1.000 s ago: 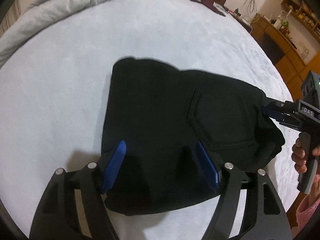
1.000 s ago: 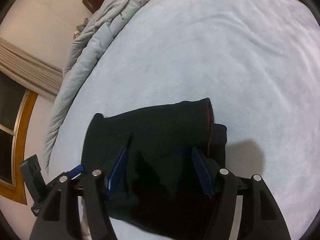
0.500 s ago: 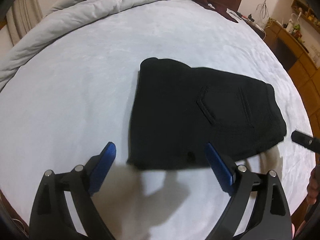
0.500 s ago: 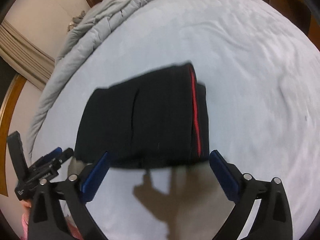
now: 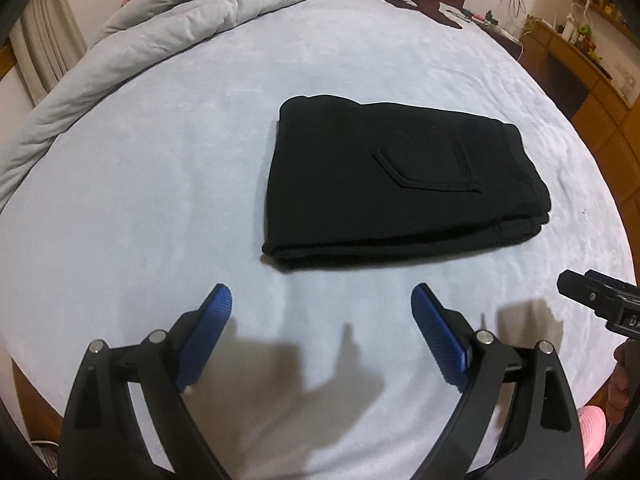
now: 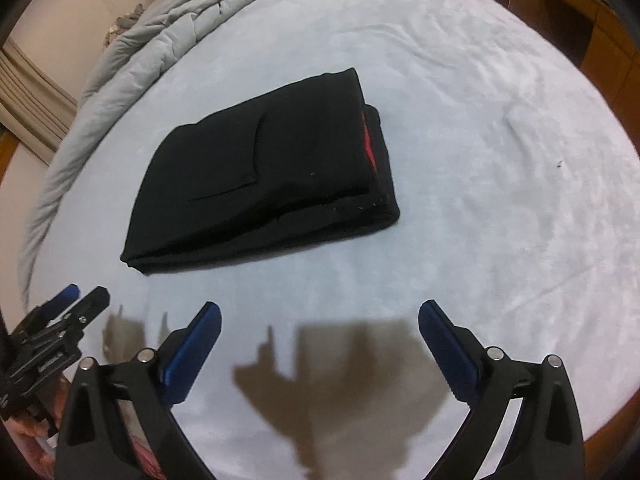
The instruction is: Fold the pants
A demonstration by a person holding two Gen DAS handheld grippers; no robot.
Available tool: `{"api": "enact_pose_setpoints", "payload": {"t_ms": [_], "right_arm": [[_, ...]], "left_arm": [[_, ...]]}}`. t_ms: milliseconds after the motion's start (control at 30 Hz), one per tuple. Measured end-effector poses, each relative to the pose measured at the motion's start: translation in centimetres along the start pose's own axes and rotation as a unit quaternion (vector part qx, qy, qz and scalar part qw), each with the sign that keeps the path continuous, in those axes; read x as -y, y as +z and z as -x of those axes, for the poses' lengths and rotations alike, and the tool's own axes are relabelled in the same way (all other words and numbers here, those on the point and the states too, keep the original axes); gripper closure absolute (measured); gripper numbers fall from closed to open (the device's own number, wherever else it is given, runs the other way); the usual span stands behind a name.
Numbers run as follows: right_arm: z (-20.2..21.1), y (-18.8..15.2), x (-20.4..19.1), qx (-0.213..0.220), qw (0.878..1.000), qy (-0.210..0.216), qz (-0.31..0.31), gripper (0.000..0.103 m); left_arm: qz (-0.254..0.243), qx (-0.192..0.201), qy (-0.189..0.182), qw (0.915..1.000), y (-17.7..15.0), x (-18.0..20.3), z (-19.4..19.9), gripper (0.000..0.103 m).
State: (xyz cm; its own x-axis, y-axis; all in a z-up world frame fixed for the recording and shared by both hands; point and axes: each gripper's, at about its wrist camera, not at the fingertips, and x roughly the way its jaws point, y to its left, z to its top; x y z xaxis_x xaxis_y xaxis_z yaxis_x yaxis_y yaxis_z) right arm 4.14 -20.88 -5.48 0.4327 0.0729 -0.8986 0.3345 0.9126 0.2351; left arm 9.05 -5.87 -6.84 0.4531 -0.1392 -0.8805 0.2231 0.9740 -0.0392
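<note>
Pants (image 5: 400,184), black and folded into a compact stack, are laid flat on the pale bed sheet (image 5: 160,200), beyond and clear of both tongs. Left gripper (image 5: 322,300) and right gripper (image 6: 320,316) are held spread wide, nothing between them, having just been opening.

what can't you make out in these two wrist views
- Underside and inner layers of the folded black pants: hidden by the top layer, both views.
- Right gripper in the left wrist view: cut off by the frame edge.
- Items on the wooden shelves: too small, distorted.
- Person: only a hand at the edge.
</note>
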Motion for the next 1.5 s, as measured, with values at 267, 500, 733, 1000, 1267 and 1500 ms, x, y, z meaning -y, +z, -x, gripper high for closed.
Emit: {"api": "enact_pose_setpoints", "payload": {"t_ms": [267,500,733,1000,1267,1500], "right_arm": [[0.3,0.1,-0.8,-0.009,1.000,-0.010,0.001,0.004],[-0.1,0.0,-1.8,-0.012,1.000,-0.008,0.011,0.004],[-0.4,0.2,-2.1,-0.013,1.000,-0.008,0.015,0.004],[-0.5,0.1,-2.6,-0.013,1.000,-0.012,0.020,0.004],[-1.0,0.2,-2.7,-0.021,0.999,-0.015,0.026,0.004],[-1.1,0.3,-2.7,-0.022,0.999,-0.017,0.025,0.004]], "left_arm": [[0.001,0.005,0.003,1.0000,-0.3,0.1,1.2,0.012],[-0.002,0.003,-0.001,1.0000,0.0,-0.1,1.4,0.012],[0.004,0.000,-0.002,1.0000,0.4,-0.3,1.2,0.012],[0.001,0.004,0.001,1.0000,1.1,-0.3,1.2,0.012],[-0.007,0.003,0.000,1.0000,0.9,0.3,1.0,0.011],[-0.002,-0.005,-0.002,1.0000,0.9,0.4,0.8,0.010]]}}
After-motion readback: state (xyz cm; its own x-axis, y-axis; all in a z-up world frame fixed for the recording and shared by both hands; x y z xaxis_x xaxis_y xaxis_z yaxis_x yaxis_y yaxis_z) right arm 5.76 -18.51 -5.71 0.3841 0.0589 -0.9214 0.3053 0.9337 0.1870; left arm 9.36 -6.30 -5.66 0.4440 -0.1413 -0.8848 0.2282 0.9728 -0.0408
